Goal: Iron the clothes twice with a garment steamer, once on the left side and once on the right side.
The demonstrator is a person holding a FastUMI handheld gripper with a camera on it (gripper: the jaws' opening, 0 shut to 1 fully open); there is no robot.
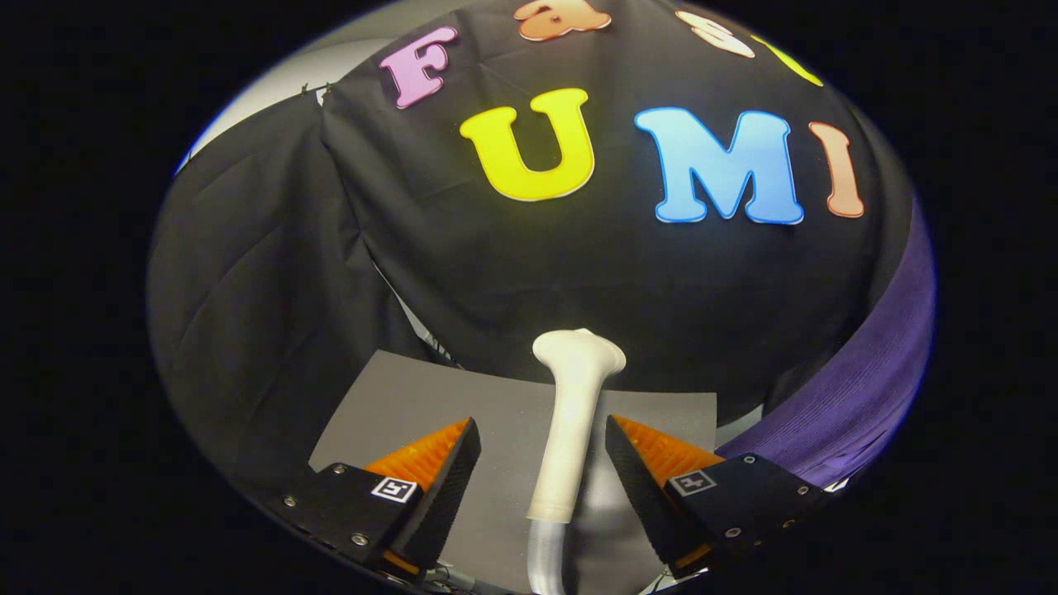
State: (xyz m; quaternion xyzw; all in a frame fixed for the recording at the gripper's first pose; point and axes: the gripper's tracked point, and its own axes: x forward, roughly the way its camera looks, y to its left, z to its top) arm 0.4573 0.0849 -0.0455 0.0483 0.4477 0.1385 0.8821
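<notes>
Gripper view: a white plastic garment steamer wand (570, 430) with a long smooth handle and a flared, flattened head stands in the middle of the scene. Everything below is placed relative to that wand.

The hand-held gripper (543, 442) sits at the wand's lower half with its two fingers spread wide, one on each side of the handle. Neither finger touches the wand; a clear gap shows on both sides, somewhat wider on the left. Each finger carries a ridged pad on its outer face and a small square marker on its base.

Below the handle, a pale ribbed hose (545, 558) joins the wand's bottom end and runs downward between the finger bases.

Behind and beneath the wand lies a flat grey sheet (397, 397) covering the counter; it spreads out to both sides of the handle.

To the right of the wand, beyond the right finger, a purple ribbed knit garment (868, 372) hangs in a long curving band, rising well above the level of the wand's head.

Behind the wand's head hangs the black cloth wall of the booth (579, 273), with a second, creased panel of black cloth (248, 314) to the wand's left.
</notes>
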